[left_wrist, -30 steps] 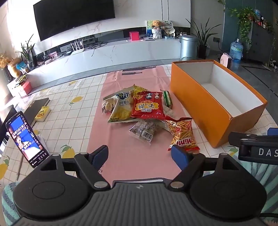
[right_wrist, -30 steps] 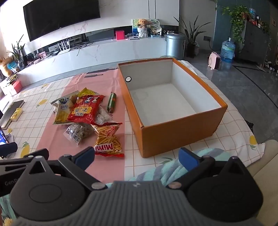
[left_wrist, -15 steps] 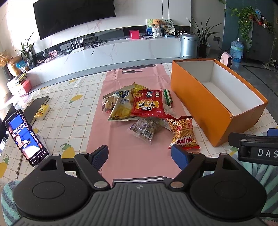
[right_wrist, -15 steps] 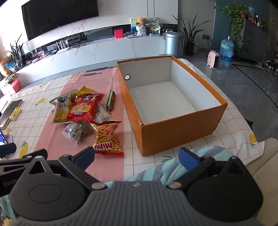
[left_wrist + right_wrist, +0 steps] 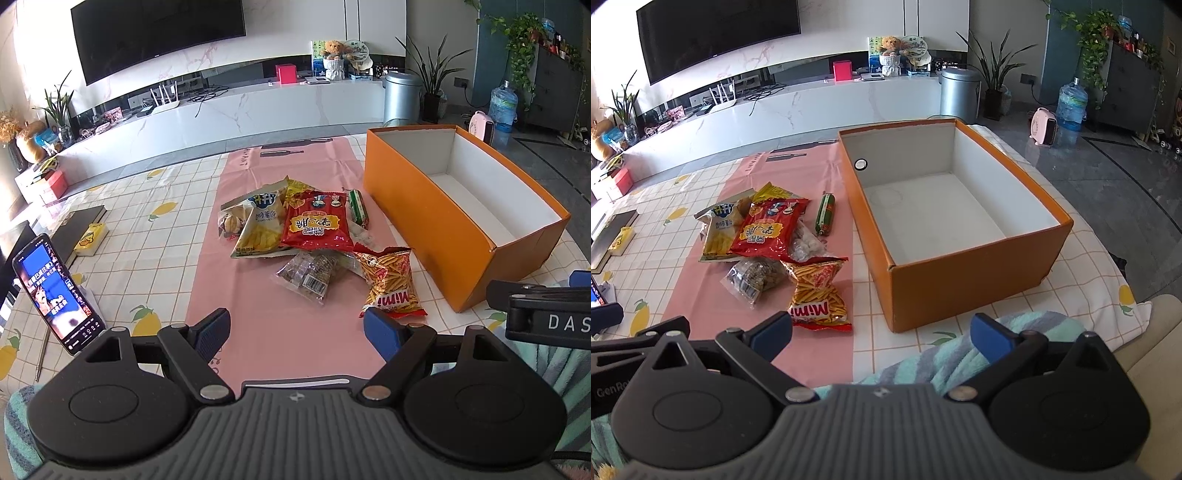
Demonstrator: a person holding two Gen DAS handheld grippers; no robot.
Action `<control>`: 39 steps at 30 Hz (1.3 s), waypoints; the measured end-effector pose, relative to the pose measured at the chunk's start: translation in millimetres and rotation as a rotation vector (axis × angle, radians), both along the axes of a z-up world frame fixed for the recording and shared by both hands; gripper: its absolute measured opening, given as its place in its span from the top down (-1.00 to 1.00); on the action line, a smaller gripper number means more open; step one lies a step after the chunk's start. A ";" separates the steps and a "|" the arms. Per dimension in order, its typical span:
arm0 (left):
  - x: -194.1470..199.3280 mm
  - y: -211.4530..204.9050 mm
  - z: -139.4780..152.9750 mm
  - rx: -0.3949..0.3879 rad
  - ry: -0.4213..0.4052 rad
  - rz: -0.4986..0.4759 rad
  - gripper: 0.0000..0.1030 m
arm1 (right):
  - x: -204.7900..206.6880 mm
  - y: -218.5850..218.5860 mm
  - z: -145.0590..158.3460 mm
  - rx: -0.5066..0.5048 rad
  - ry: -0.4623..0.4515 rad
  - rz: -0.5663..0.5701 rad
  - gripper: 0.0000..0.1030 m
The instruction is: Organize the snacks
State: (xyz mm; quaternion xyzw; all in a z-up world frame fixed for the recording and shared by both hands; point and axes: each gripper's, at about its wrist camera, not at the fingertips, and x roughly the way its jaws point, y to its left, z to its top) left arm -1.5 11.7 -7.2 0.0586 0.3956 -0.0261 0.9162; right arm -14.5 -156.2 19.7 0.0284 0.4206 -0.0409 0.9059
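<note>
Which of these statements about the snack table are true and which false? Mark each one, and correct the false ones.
1. The orange box holds no snacks. True.
2. The left gripper is shut on the Mimi bag. False: its jaws are open and empty.
3. The red packet lies on top of the snack pile. True.
4. The green sausage stick is inside the box. False: it lies on the pink mat, beside the box.
5. The right gripper is open. True.
</note>
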 end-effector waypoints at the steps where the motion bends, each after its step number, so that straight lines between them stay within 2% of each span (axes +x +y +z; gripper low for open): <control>1: 0.0 -0.1 -0.1 0.000 0.000 0.000 -0.86 | -0.1 0.0 0.0 0.000 0.000 0.000 -0.93; 39: -1.5 1.3 -0.5 -0.005 -0.001 -0.011 -0.86 | 1.7 8.9 -0.9 -0.011 0.012 0.017 -0.93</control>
